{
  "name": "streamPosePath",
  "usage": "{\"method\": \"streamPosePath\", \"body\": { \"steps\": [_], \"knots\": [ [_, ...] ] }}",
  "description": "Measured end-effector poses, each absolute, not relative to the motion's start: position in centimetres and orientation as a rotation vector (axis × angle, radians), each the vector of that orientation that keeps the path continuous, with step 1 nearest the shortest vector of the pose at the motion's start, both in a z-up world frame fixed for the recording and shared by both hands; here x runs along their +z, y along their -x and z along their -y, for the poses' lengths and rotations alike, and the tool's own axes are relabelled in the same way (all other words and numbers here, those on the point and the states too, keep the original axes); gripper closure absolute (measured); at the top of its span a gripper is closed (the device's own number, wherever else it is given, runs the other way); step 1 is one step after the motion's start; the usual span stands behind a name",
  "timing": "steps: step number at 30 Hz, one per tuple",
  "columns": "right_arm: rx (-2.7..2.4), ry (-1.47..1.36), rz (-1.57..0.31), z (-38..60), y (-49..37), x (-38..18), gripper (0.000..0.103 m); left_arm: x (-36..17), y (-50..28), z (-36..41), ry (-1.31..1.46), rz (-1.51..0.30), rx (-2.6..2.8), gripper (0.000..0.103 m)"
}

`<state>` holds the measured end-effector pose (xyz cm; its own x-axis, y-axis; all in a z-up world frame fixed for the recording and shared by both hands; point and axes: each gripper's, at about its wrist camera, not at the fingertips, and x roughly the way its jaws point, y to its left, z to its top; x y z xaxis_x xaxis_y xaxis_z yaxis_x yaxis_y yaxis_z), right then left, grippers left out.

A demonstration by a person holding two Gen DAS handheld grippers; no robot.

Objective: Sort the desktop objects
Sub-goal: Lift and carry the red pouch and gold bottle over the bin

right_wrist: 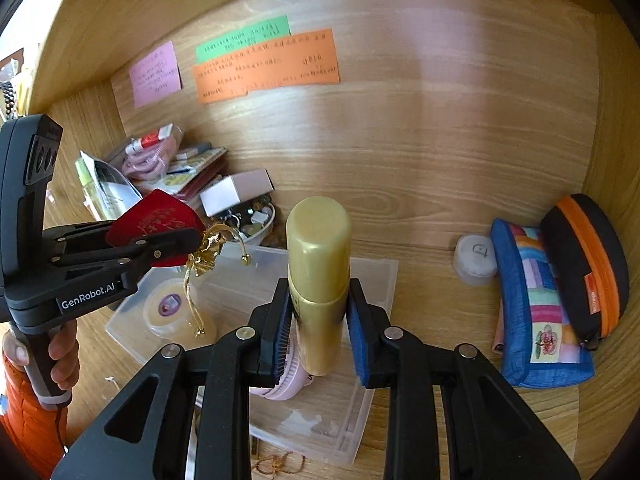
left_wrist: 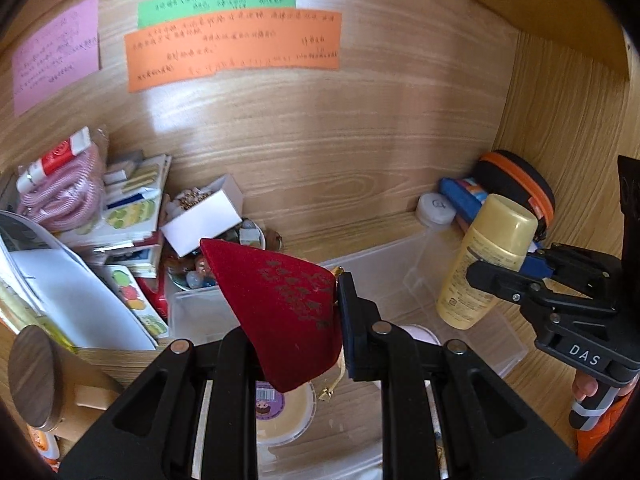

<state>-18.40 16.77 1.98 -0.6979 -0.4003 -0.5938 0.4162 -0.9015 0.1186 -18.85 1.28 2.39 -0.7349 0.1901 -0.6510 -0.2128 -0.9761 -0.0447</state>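
Observation:
My left gripper [left_wrist: 298,316] is shut on a red velvet pouch [left_wrist: 280,304] with gold print and a gold drawstring, held above a clear plastic box [left_wrist: 404,276]. It also shows in the right wrist view [right_wrist: 176,246], with the pouch [right_wrist: 156,216] in its jaws. My right gripper [right_wrist: 318,328] is shut on a gold bottle [right_wrist: 318,272] with a gold cap, upright above the clear box [right_wrist: 372,276]. The bottle [left_wrist: 486,264] also shows in the left wrist view, held by the right gripper [left_wrist: 504,276].
A pile of cards, a pink cord, a white box [left_wrist: 200,220] and a bowl of stones sit at the back left. A round tub [right_wrist: 168,308] and a pink item lie in the clear box. A patchwork pouch [right_wrist: 536,308], an orange-black case [right_wrist: 588,264] and a white jar [right_wrist: 474,258] stand at the right.

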Motion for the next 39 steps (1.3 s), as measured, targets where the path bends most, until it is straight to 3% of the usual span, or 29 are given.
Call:
{"method": "streamPosePath", "body": {
  "steps": [31,39],
  "knots": [
    [-2.502,-1.032,-0.155,-14.5,20.7,-2.9,0.079,-2.8,20.4,-3.2,1.208,-0.142,2.641,0.085],
    [-2.516,-1.016,-0.181,-14.1,20.5,-3.3,0.079,-3.4,20.5,-3.4,1.223,-0.184,2.647,0.080]
  ]
}}
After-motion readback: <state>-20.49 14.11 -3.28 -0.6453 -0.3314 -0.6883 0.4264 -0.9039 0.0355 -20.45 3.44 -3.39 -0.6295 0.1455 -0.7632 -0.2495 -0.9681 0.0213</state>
